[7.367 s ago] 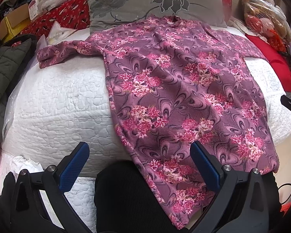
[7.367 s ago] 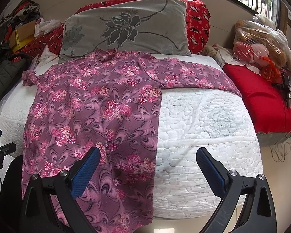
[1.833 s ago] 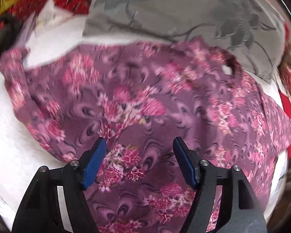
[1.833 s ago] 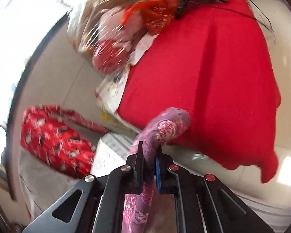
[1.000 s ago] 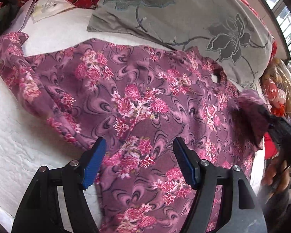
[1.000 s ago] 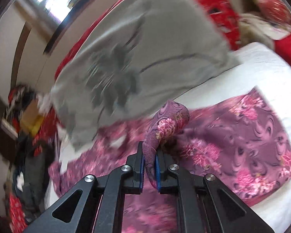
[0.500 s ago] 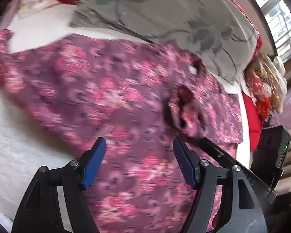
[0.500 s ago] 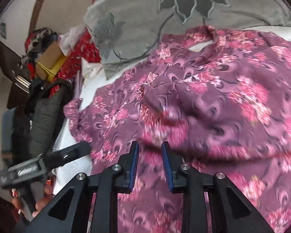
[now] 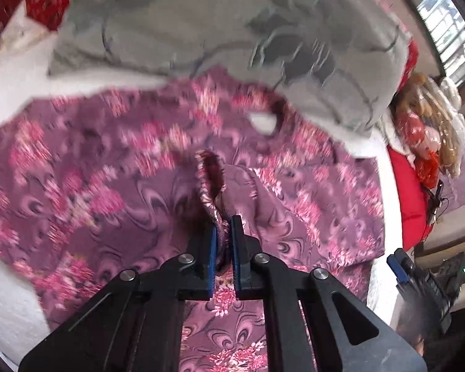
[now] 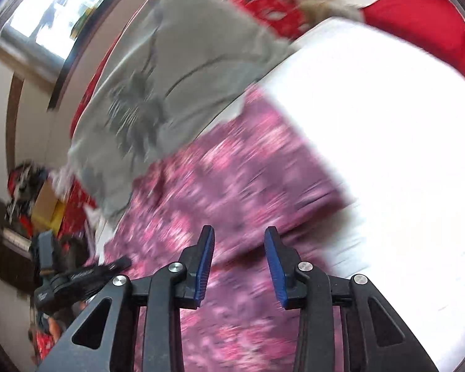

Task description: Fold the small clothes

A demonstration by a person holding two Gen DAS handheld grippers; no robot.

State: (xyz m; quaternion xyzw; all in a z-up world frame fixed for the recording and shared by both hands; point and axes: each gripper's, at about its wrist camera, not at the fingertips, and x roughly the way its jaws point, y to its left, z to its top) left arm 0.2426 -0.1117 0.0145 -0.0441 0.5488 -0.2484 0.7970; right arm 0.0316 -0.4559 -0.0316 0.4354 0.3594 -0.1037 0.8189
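A purple floral garment [image 9: 294,204] lies spread on the white quilted bed [image 9: 3,294]. Its right sleeve is folded across the chest. My left gripper [image 9: 223,226] is shut on that sleeve's cuff [image 9: 210,167], which stands up in a loop above the pads. In the right wrist view my right gripper [image 10: 239,231] hangs over the blurred garment [image 10: 232,167], its jaws opening with nothing between them. One of its blue fingers [image 9: 398,266] shows at the lower right of the left wrist view.
A grey flower-print pillow [image 9: 201,24] lies just beyond the collar. A red cushion [image 9: 409,192] and a plastic bag of soft toys [image 9: 427,124] sit to the right. Bare white quilt [image 10: 387,124] lies right of the garment. Clutter and boxes [image 10: 43,204] stand at far left.
The right gripper carried the sleeve across the garment, let it go and drew away opening. The left gripper moved in and closed on the sleeve's cuff.
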